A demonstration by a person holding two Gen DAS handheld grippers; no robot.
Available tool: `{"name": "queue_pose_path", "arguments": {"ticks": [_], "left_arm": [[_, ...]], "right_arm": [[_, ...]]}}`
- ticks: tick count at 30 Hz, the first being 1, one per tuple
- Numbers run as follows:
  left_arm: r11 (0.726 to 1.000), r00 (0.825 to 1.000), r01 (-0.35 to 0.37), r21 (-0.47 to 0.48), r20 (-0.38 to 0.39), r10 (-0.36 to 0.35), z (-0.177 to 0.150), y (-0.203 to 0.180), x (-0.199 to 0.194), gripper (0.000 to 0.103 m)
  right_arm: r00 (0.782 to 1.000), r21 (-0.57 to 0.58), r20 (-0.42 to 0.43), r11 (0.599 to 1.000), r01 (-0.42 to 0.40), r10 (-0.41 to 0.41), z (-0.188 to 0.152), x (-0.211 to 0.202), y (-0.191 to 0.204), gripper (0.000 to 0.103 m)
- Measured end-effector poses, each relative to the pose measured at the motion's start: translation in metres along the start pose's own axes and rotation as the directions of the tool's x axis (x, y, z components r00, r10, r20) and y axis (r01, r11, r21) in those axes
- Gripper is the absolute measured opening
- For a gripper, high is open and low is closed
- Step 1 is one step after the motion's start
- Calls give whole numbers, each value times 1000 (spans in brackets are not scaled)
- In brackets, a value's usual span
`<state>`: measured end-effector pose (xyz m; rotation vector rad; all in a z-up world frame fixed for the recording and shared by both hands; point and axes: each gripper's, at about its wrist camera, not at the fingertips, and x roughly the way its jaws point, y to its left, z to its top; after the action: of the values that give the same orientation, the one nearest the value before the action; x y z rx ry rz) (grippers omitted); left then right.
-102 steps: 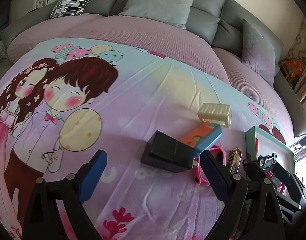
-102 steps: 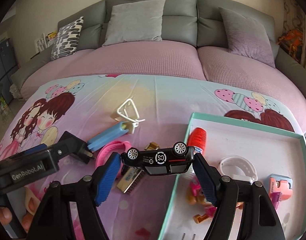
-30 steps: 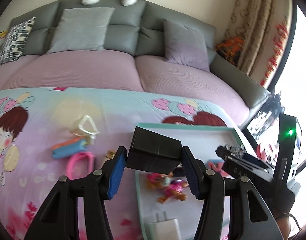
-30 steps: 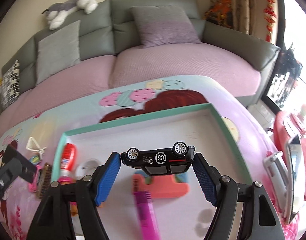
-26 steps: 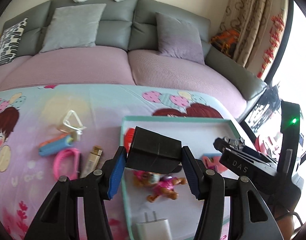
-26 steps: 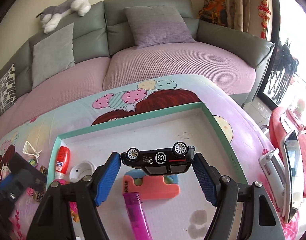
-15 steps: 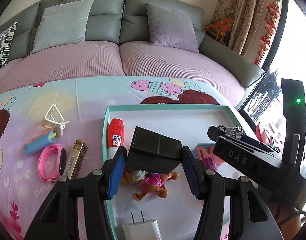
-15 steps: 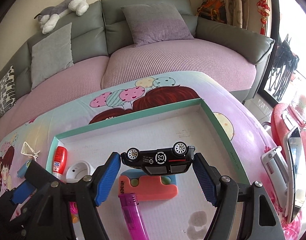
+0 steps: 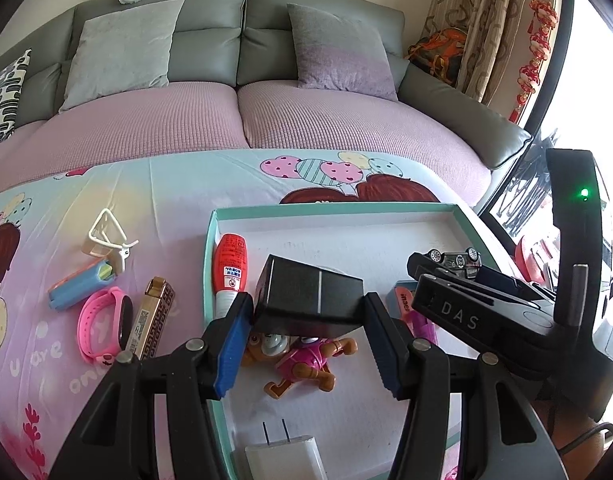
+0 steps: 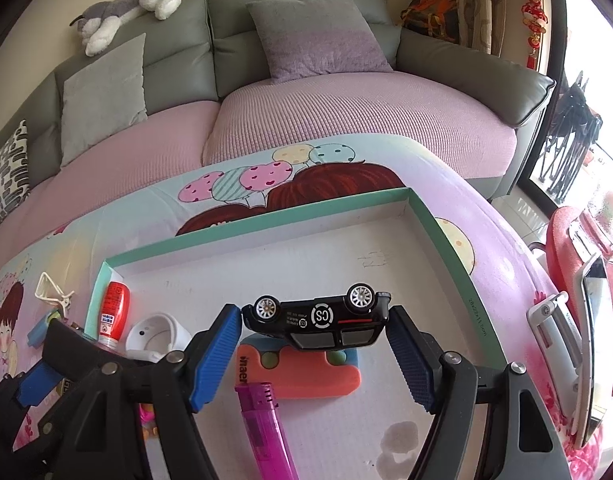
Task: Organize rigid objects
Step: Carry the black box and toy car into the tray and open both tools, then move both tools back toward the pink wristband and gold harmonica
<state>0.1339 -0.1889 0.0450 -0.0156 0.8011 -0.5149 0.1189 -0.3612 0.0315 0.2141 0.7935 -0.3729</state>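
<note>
My left gripper (image 9: 306, 340) is shut on a black box (image 9: 308, 295) and holds it above the left part of the teal-rimmed white tray (image 9: 330, 210). My right gripper (image 10: 312, 352) is shut on a black toy car (image 10: 318, 316), upside down, above the tray (image 10: 262, 216). The car also shows in the left wrist view (image 9: 452, 258). In the tray lie a red tube (image 9: 229, 268), a pink toy figure (image 9: 306, 364), a white plug (image 9: 284, 458), an orange and blue piece (image 10: 298, 372) and a purple lighter (image 10: 262, 428).
On the cartoon sheet left of the tray lie a pink wristband (image 9: 102, 322), a gold patterned bar (image 9: 152, 320), a blue and orange piece (image 9: 80, 284) and a white clip (image 9: 106, 234). A grey sofa (image 9: 242, 44) with cushions stands behind. A red stool (image 10: 574, 280) stands at the right.
Both grippers have moved right from over the sheet to over the tray. The left gripper was open by the black box and now holds it. The right still holds the car.
</note>
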Motion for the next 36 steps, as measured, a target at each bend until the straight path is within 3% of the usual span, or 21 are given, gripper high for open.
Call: {"name": "queue_pose_path", "arguments": {"ticks": [6,9,15,21,24,25,36], "left_arm": [[1000,1000,-4,8,-12,4,-1,0,1,59],[1000,1000,-5,4,-21,5,-1,1,3,61],[1000,1000,-4,-5,-7,4,1,5,-1,72],[1000,1000,-25,-12,12,25,4,11,-8,75],[999,999,-34,-32,28,35,6,17,-13,90],[999,999,-36,-38,34,37,7,19,-15,90],[987,993,-87,-136,62,96,11,53,-25,91]], "right_arm": [[1000,-15,-15,1000,-2,2,0,3,2,80],[1000,-35,-25,999,10,-11,-1,4,6,91],[1000,-41,8,999,18,-18,1,-5,7,91],[999,-28,39,1000,14,-13,5,-13,6,91],[999,-23,51,1000,10,-9,6,-16,6,96],[999,-23,54,1000,10,-9,6,-17,6,103],[998,-34,55,999,-14,16,5,-16,14,103]]}}
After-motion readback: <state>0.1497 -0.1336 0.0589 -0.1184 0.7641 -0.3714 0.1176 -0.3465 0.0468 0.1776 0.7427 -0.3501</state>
